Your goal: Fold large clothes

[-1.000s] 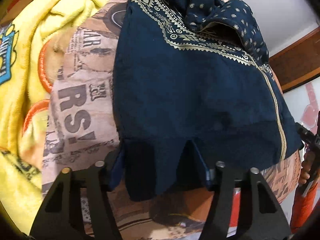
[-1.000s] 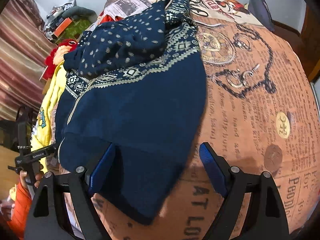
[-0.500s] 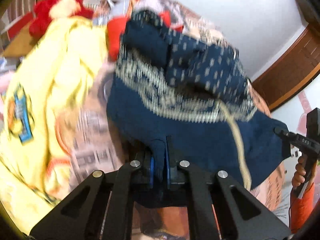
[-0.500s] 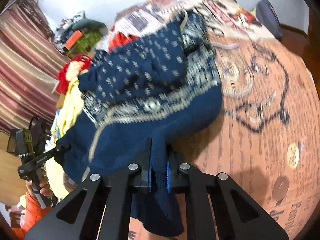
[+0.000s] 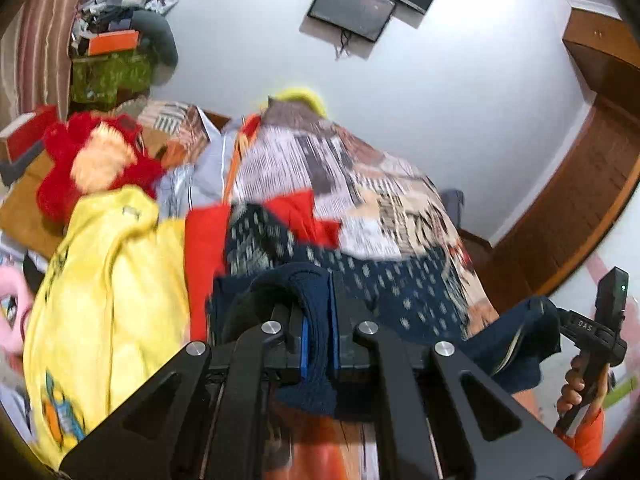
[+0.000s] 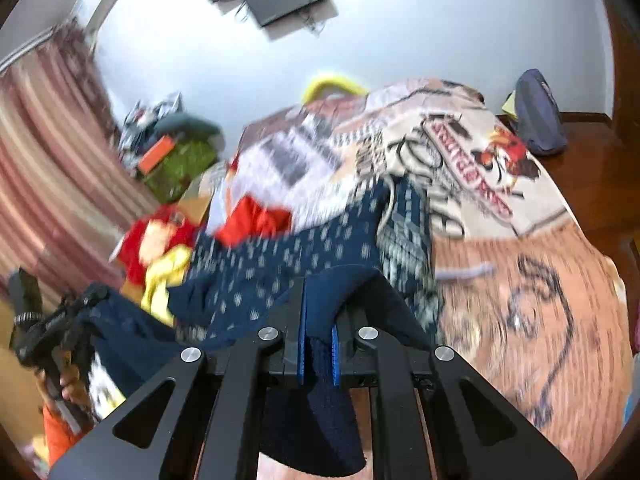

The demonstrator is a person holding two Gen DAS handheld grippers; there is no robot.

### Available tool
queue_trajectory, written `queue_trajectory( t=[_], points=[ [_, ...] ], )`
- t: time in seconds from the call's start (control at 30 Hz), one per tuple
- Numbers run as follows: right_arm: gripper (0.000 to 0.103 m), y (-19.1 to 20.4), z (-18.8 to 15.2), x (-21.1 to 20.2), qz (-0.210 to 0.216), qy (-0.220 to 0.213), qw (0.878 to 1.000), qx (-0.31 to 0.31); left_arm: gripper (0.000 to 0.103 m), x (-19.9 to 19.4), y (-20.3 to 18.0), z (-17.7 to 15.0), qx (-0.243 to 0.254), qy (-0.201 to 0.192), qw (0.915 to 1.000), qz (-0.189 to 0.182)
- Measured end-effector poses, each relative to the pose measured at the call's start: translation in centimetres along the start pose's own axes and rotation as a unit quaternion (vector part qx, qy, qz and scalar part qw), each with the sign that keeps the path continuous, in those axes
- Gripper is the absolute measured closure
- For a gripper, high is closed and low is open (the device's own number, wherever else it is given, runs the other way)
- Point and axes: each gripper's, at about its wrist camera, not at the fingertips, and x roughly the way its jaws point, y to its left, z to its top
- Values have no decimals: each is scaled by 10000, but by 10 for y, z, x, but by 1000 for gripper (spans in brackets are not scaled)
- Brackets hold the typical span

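"DAS" is legible on the right tool [image 5: 560, 320] in the left wrist view — the bedsheet [image 6: 520, 288] print is too blurred to read. Both tools are clamped on the navy garment [image 6: 260, 276], left tool [image 5: 318, 340] too. It hangs raised over the bed, stretched sideways between them, its patterned end trailing away onto the sheet.

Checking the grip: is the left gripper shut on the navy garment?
Shut: the left gripper has its blue pads pressed on a fold of the navy garment.

White wall [image 5: 440, 92], striped curtain [image 6: 48, 168], wooden door [image 5: 580, 208].
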Motion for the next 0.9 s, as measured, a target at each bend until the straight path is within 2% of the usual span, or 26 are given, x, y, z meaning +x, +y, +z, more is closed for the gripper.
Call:
queue_trajectory(
  t=[0.1, 0.23, 0.37, 0.47, 0.63, 0.77, 0.8, 0.83, 0.87, 0.9],
  points=[
    [95, -6, 22, 30, -161, -22, 9999, 3, 96, 34, 2, 23, -52, -64, 9998, 186],
    [95, -10, 38, 80, -514, 221, 9979, -334, 96, 92, 16, 34, -48, 186, 9982, 576],
    [95, -27, 35, 133, -927, 729, 9908, -657, 96, 154, 36, 30, -55, 634, 9924, 1055],
    [95, -44, 30, 153, -962, 1004, 9881, -664, 96, 194, 48, 17, -50, 1015, 9862, 1305],
    [93, -54, 29, 147, -661, 1028, 9915, -453, 93, 222, 55, -5, 85, 1387, 9781, 1546],
    [82, -46, 28, 128, -812, 1025, 9896, -601, 93, 221, 43, -12, 598, 1533, 9703, 1773],
    [81, -42, 27, 120, -926, 965, 9887, -673, 93, 217, 37, -11, 751, 1565, 9681, 1807],
    [74, -42, 30, 120, -1121, 896, 9869, -739, 89, 213, 34, -10, 831, 1600, 9665, 1829],
    [63, -39, 30, 112, -1487, 750, 9820, -890, 80, 206, 30, -7, 910, 1664, 9640, 1863],
    [58, -35, 30, 104, -1892, 585, 9737, -1122, 72, 200, 26, -4, 936, 1691, 9631, 1871]
  ],
)
